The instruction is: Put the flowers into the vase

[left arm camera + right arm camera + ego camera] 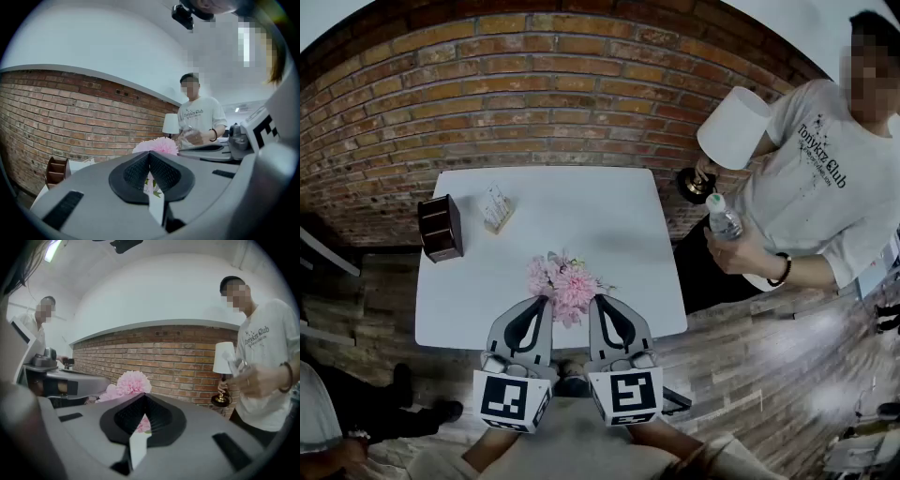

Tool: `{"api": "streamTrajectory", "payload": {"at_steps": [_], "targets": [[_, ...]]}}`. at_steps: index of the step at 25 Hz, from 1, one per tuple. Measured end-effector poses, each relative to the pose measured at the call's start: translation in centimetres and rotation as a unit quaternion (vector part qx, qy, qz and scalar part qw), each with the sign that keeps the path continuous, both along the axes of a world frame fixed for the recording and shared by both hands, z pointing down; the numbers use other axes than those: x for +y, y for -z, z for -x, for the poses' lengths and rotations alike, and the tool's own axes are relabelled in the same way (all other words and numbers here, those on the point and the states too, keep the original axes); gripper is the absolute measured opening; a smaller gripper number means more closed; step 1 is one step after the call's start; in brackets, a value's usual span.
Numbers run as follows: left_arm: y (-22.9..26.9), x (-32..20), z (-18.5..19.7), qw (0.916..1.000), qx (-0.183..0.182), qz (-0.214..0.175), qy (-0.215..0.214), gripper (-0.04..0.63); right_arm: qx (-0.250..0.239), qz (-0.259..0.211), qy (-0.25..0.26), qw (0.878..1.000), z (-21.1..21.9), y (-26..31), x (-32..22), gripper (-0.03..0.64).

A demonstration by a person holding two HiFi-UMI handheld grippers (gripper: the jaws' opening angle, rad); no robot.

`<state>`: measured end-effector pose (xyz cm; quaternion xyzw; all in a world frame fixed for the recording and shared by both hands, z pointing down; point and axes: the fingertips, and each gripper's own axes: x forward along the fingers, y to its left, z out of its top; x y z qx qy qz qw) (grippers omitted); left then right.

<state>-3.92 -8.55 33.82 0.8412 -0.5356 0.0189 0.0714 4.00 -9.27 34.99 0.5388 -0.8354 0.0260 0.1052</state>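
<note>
Both grippers point almost level, side by side over the near edge of the white table. The left gripper and the right gripper both have their jaws closed together. A brick wall stands behind the table. The pink flowers, full and round with green leaves, sit just at the jaw tips. I cannot tell if a stem is pinched.

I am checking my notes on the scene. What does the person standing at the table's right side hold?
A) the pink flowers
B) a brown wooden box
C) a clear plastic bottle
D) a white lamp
C: the person's hand grips a clear plastic bottle, while the pink flowers are by the near edge of the table.
</note>
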Motion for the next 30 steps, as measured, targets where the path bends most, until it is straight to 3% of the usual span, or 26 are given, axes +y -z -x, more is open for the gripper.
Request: {"api": "streamTrajectory", "payload": {"at_steps": [9,30], "targets": [[0.9,-0.3,-0.1,1.0,-0.004,-0.007,0.004,0.009,-0.001,0.007,0.001,1.0,-0.3,0.2,-0.2,0.006],[2.0,1.1,-0.5,0.9998,-0.004,-0.021,0.004,0.009,-0.017,-0.023,0.021,0.999,0.8,2.4,1.4,0.006]]}}
